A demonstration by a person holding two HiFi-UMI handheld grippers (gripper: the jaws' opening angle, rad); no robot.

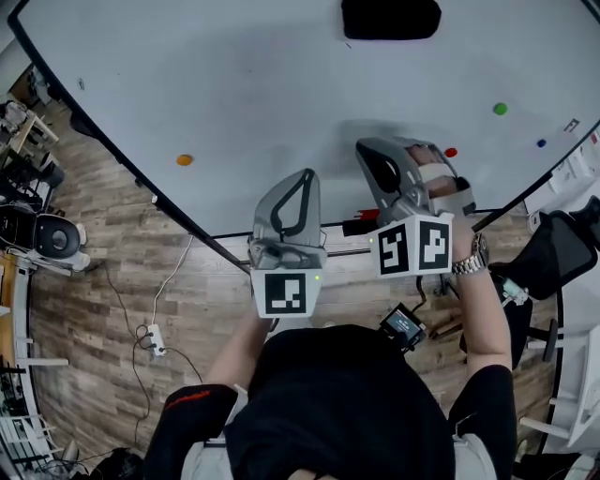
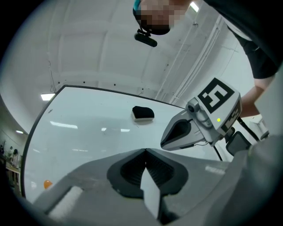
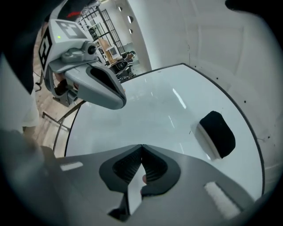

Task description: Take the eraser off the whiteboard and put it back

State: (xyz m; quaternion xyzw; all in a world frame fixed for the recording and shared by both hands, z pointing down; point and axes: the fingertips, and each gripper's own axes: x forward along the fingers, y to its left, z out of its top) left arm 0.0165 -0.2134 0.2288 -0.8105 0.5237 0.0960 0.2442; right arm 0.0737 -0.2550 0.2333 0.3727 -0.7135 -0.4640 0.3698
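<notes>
Two closed, empty grippers: your left gripper (image 2: 145,151) and right gripper (image 3: 142,146) have jaws together; eraser (image 1: 390,19) sits upper right on the whiteboard (image 1: 234,94), well apart.

The black-and-white block eraser (image 1: 391,19) sat on the big white whiteboard (image 1: 234,84), straight ahead of the fingers of the left gripper (image 2: 145,152) and ahead and to the right of the fingers of the right gripper (image 3: 141,148), well apart from both. The right gripper hung just right of the left fingers. A small round orange magnet (image 1: 185,159) sat on the board, left of them.
</notes>
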